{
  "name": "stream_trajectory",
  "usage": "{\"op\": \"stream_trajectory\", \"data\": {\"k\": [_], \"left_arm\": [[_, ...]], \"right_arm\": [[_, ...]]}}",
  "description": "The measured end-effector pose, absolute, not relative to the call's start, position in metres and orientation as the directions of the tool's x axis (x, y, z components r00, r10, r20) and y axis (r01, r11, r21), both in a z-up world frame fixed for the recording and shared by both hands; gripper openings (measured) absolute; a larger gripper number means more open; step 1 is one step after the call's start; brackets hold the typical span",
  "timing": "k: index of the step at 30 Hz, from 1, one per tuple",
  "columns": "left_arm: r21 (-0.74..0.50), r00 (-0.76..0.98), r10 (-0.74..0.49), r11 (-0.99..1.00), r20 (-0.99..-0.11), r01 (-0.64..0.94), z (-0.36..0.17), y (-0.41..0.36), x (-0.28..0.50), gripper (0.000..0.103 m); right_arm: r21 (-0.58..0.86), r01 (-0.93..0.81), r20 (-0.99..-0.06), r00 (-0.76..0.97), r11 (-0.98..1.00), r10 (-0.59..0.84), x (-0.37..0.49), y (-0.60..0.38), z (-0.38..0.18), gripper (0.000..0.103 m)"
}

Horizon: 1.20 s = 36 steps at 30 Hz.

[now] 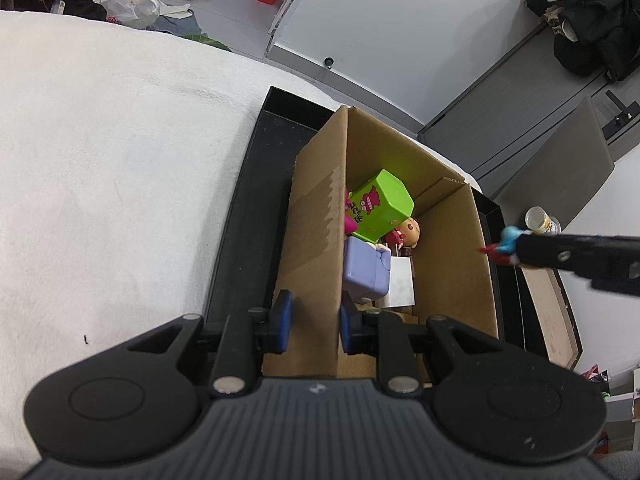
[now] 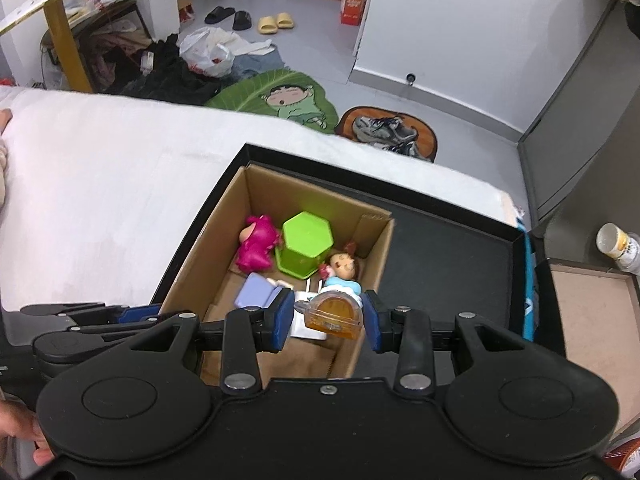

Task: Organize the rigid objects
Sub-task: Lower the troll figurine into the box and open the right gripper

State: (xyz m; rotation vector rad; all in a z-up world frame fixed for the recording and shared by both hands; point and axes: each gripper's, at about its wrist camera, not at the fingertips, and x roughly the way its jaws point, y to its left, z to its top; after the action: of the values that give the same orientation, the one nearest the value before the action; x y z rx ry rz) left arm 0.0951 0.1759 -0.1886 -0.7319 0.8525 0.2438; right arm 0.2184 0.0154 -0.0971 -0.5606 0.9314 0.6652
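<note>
Two grippers are at work over a brown cardboard box [image 2: 188, 264]. Nearest, the left gripper [image 1: 313, 322] has its jaws pinched tight on the box's near wall, one blue pad on each side of the cardboard. The right gripper [image 2: 327, 322] has its jaws squeezed on a small toy with a clear orange base [image 2: 332, 314] and a blue top, held just above the box's right edge.

Inside the box lie a purple block [image 2: 256, 290], a white block [image 1: 400, 286], a green six-sided tub [image 2: 306, 248], a pink figure [image 2: 256, 246] and a little doll with a round head [image 2: 344, 266].

The box sits in a black tray [image 2: 448, 264]. The tray rests on a bed with a white cover [image 2: 100, 184]. Far off, on the floor, are yellow slippers [image 2: 274, 22].
</note>
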Motion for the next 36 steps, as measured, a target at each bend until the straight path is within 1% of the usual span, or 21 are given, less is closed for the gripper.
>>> {"op": "stream_trajectory", "data": {"k": [10, 20, 23, 30, 33, 36], "left_arm": [[-0.491, 0.649, -0.088, 0.732, -0.756, -0.473, -0.189, 0.176, 0.096, 0.022], [-0.492, 0.649, -0.090, 0.731, -0.756, -0.472, -0.188, 0.171, 0.100, 0.022], [-0.489, 0.647, -0.088, 0.732, -0.758, -0.474, -0.189, 0.171, 0.103, 0.022], [-0.477, 0.640, -0.082, 0.739, -0.764, -0.475, -0.191, 0.173, 0.101, 0.022], [-0.475, 0.636, -0.085, 0.741, -0.767, -0.475, -0.191, 0.174, 0.102, 0.022], [-0.478, 0.628, -0.094, 0.737, -0.773, -0.478, -0.193, 0.177, 0.104, 0.022]], "right_arm": [[-0.123, -0.742, -0.898, 0.366, 0.659, 0.245, 0.214, 0.031, -0.132, 0.037], [-0.139, -0.728, -0.903, 0.371, 0.671, 0.215, 0.214, 0.029, -0.151, 0.038], [-0.159, -0.727, -0.894, 0.393, 0.668, 0.215, 0.212, 0.028, -0.151, 0.039], [-0.123, -0.723, -0.888, 0.386, 0.680, 0.250, 0.212, 0.019, -0.142, 0.040], [-0.103, -0.721, -0.884, 0.382, 0.685, 0.270, 0.210, 0.011, -0.133, 0.044], [-0.085, -0.717, -0.881, 0.379, 0.691, 0.285, 0.211, 0.001, -0.124, 0.045]]}}
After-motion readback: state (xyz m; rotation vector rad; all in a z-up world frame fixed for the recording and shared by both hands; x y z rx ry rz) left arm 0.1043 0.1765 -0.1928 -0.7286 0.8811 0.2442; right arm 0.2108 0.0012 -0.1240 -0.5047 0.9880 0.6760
